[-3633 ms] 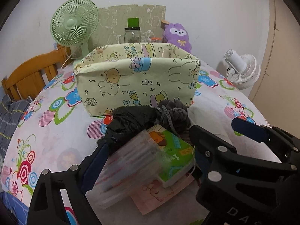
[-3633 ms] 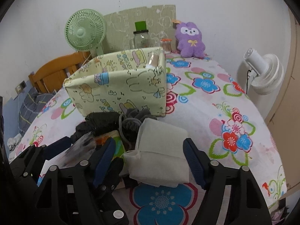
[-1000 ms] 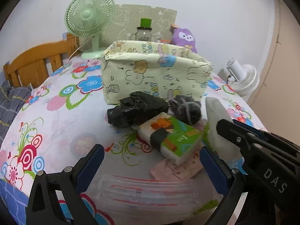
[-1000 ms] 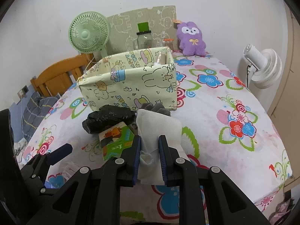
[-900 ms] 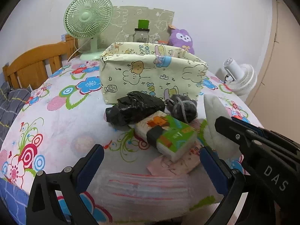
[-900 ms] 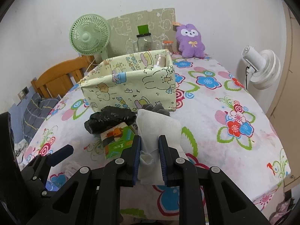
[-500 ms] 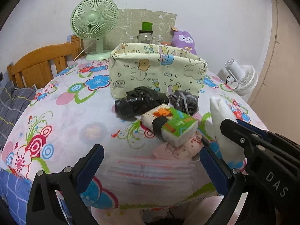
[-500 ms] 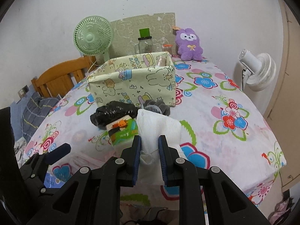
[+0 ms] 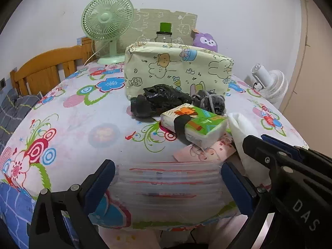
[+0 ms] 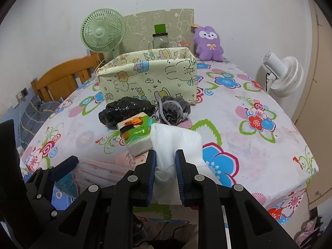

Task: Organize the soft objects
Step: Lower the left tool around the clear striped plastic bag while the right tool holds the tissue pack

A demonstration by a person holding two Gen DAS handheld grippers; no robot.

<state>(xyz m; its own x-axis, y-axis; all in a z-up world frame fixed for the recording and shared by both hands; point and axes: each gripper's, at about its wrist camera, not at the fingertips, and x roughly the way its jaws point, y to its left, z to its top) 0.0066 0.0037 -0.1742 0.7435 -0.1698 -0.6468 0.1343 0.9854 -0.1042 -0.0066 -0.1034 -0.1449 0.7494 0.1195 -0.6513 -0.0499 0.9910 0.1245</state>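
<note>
My left gripper (image 9: pixel 166 176) stands wide, its pads pressed on the two ends of a clear plastic packet with red stripes (image 9: pixel 168 182), held over the table's front edge. My right gripper (image 10: pixel 165 161) is shut on a white soft pouch (image 10: pixel 176 143), which sticks up between its pads; the pouch (image 9: pixel 240 124) also shows in the left wrist view. On the flowered tablecloth (image 9: pixel 68 128) lie a green tissue pack (image 9: pixel 195 126), a black plastic bundle (image 9: pixel 164 101) and a grey corded pouch (image 9: pixel 211 101). Behind them stands a cartoon-print fabric box (image 10: pixel 149 72), open at the top.
A pink printed sheet (image 9: pixel 203 153) lies under the tissue pack. A green fan (image 9: pixel 108 20), a glass jar (image 10: pixel 159 39) and a purple plush (image 10: pixel 208 41) stand at the back. A white fan (image 10: pixel 284 72) is off the right edge, a wooden frame (image 9: pixel 45 70) on the left.
Both grippers have drawn back from the pile with the packet and the pouch still in them. The table's front edge has come into view.
</note>
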